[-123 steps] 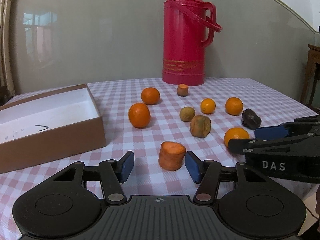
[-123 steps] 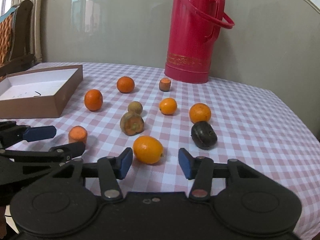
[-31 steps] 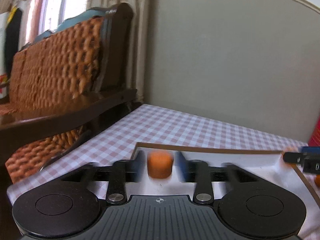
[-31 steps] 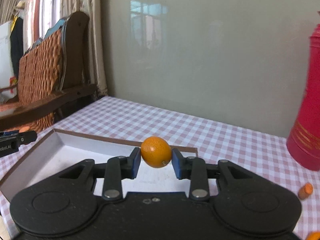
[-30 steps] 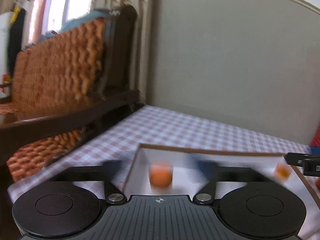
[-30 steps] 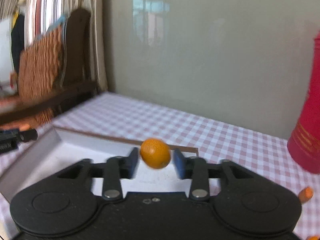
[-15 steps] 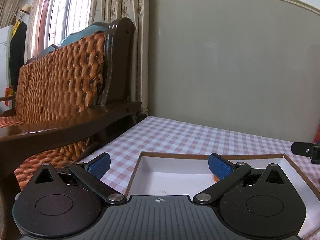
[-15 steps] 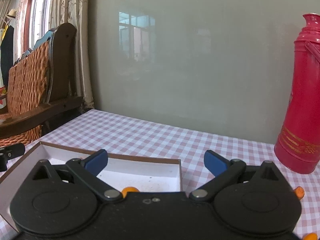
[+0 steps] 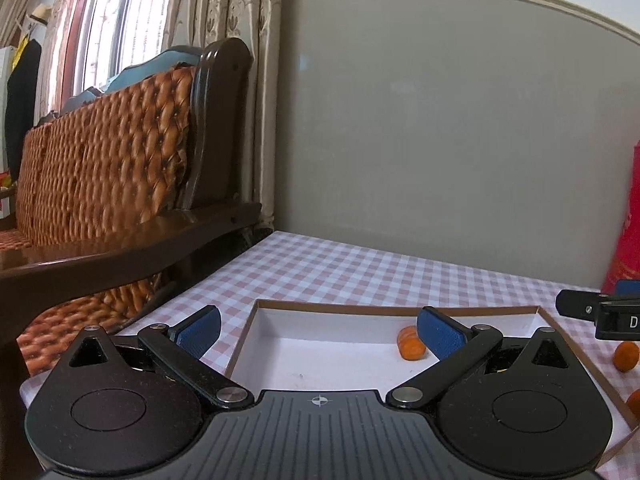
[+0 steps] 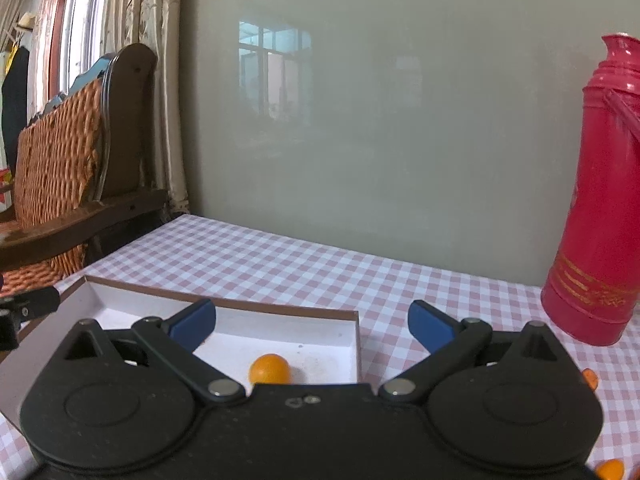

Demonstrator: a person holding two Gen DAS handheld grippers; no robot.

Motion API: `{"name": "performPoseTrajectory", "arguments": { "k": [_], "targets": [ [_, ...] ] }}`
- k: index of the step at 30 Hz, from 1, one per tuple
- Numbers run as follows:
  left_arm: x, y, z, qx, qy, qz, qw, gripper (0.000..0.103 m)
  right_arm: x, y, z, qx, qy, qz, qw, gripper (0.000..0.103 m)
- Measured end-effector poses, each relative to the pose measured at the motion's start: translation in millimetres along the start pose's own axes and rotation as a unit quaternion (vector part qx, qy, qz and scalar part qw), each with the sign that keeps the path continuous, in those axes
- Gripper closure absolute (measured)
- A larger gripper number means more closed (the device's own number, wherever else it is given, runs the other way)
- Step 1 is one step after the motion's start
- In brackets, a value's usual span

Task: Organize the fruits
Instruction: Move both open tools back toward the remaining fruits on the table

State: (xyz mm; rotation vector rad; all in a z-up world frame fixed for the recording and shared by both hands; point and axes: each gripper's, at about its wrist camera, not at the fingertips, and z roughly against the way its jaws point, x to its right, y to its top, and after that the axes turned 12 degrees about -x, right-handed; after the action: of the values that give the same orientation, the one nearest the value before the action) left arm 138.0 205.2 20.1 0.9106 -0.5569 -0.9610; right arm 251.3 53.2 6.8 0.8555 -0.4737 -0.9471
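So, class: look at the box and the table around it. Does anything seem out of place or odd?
Nothing is spilled or damaged. The box holds an orange chunk and a small round orange fruit; a few orange pieces lie outside it on the checked cloth.

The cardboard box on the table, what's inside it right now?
Inside the box: an orange chunk in the left wrist view, and a round orange fruit in the right. Both tongs' bodies cover the box's near part, so more could be hidden there.
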Motion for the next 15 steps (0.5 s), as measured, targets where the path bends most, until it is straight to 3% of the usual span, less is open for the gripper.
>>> {"name": "performPoseTrajectory", "arguments": {
  "k": [8,12,15],
  "targets": [
    [-2.8,0.4,3.2,0.006,0.011,0.020,0.9997,0.000,0.3,0.2,7.2,0.006,0.000,-0.001,1.000,0.006],
    [-0.8,-0.5,3.2,0.004,0.040,0.017,0.9991,0.000,0.0,-0.9,10.5,0.011,-0.004,0.005,1.000,0.006],
    [-1.9,0.4,5.2,0.000,0.035,0.019,0.9992,0.000,-0.6,-2.4,13.7,0.014,-0.006,0.011,1.000,0.006]
  ]
}}
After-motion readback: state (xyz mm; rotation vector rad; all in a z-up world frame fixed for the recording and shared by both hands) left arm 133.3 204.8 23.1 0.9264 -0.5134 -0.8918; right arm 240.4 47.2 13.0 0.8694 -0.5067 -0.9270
